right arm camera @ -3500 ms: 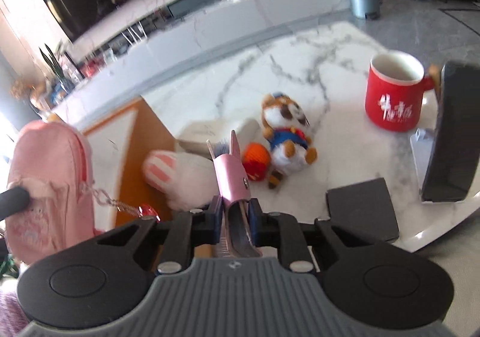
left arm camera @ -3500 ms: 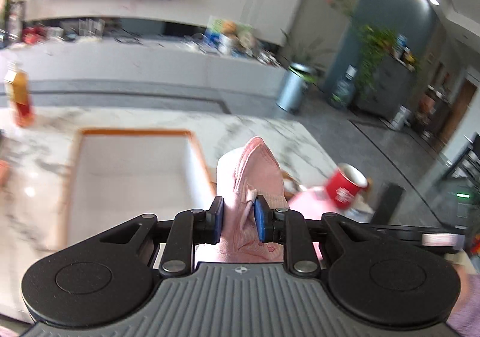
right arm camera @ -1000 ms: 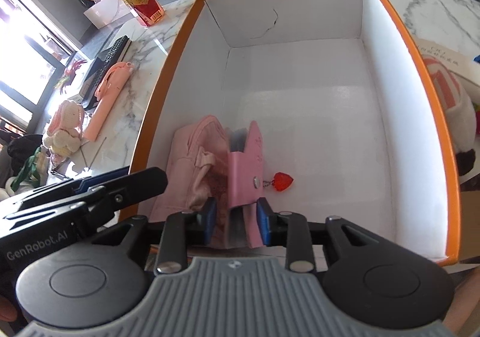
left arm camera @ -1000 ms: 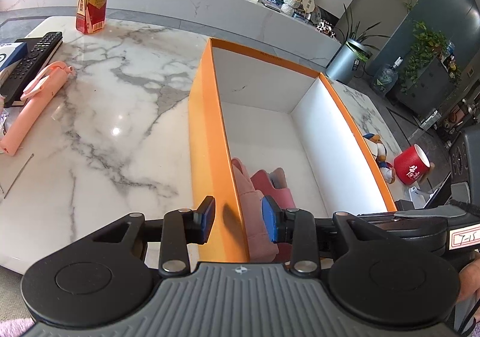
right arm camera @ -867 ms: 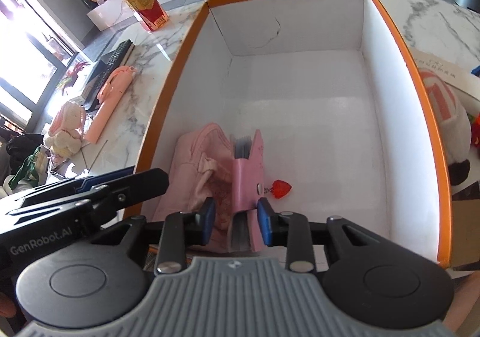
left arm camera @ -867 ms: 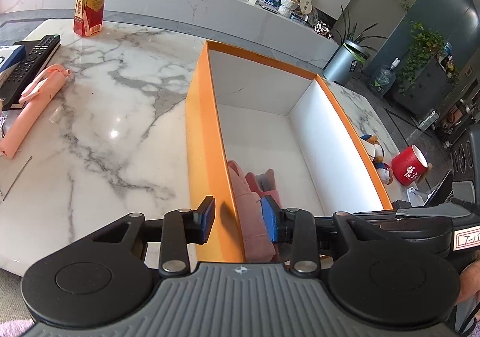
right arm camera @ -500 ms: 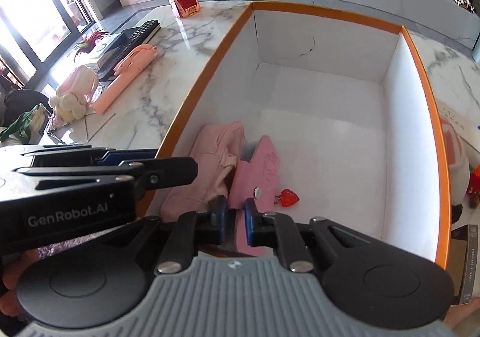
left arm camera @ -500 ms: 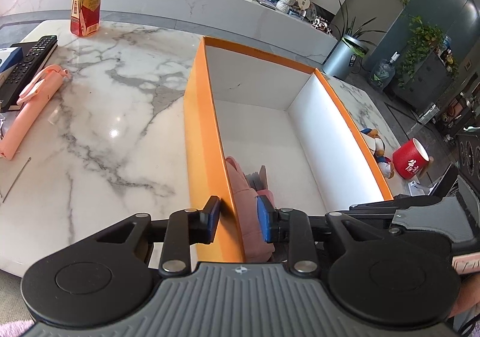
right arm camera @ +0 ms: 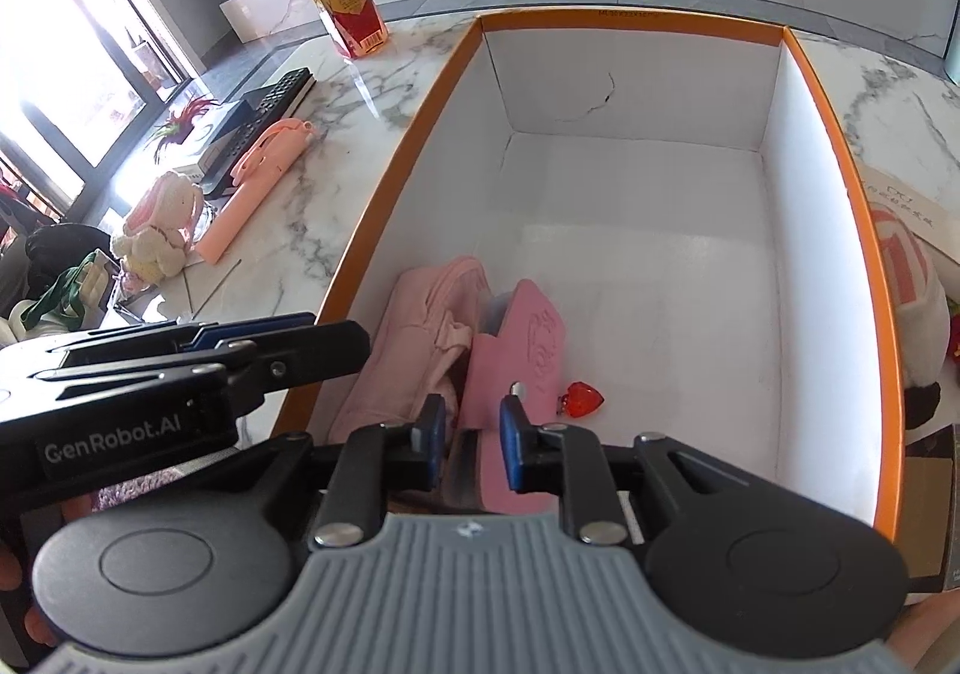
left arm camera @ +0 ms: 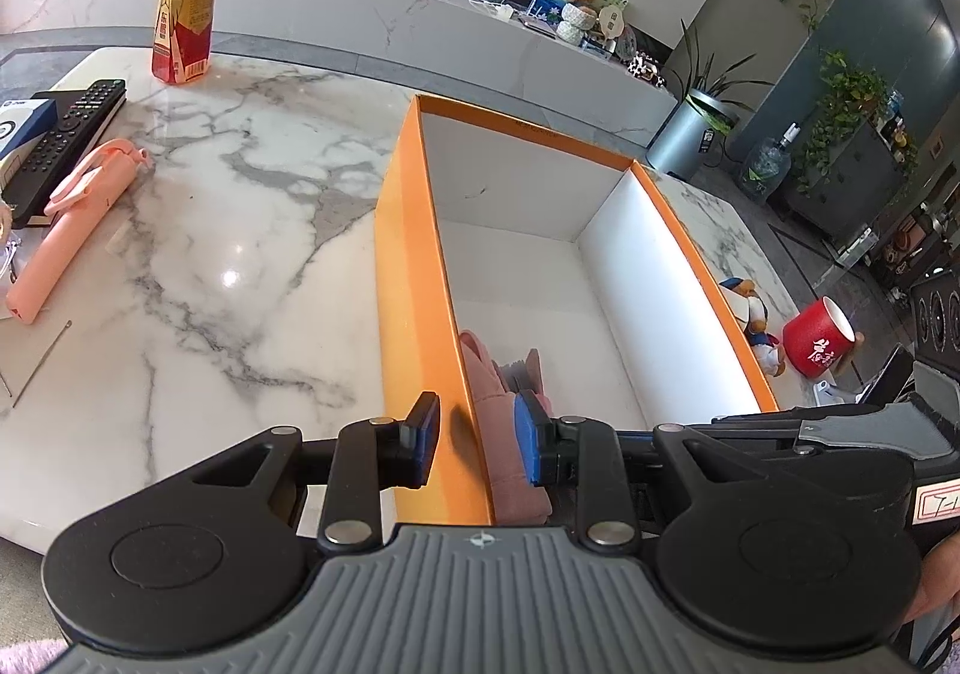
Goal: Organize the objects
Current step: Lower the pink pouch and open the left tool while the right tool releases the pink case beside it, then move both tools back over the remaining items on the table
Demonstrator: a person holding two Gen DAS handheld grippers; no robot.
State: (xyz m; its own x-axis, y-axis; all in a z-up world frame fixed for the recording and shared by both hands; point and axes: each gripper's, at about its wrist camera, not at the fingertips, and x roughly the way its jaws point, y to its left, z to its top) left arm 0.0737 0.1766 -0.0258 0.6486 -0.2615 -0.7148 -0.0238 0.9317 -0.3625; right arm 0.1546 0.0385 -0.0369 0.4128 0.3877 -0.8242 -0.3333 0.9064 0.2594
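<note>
An orange box [left arm camera: 414,278] with a white inside [right arm camera: 660,230] stands on the marble table. A pink backpack [right arm camera: 414,344] and a pink case [right arm camera: 528,350] with a red heart charm [right arm camera: 582,397] lie in its near left corner; they also show in the left wrist view [left arm camera: 489,374]. My left gripper [left arm camera: 477,437] is open, its jaws on either side of the box's left wall. My right gripper [right arm camera: 471,443] is open above the near end of the pink case, holding nothing.
Left of the box lie a pink selfie stick [left arm camera: 72,212], a remote [left arm camera: 66,134], a drink bottle [left arm camera: 183,23] and a plush rabbit [right arm camera: 159,233]. Right of it stand a red mug [left arm camera: 819,338], a plush toy [left arm camera: 750,317] and a striped plush [right arm camera: 912,284].
Both grippers carried the backpack and case into the box, let go and drew back. The right jaws have opened wider than half a second ago.
</note>
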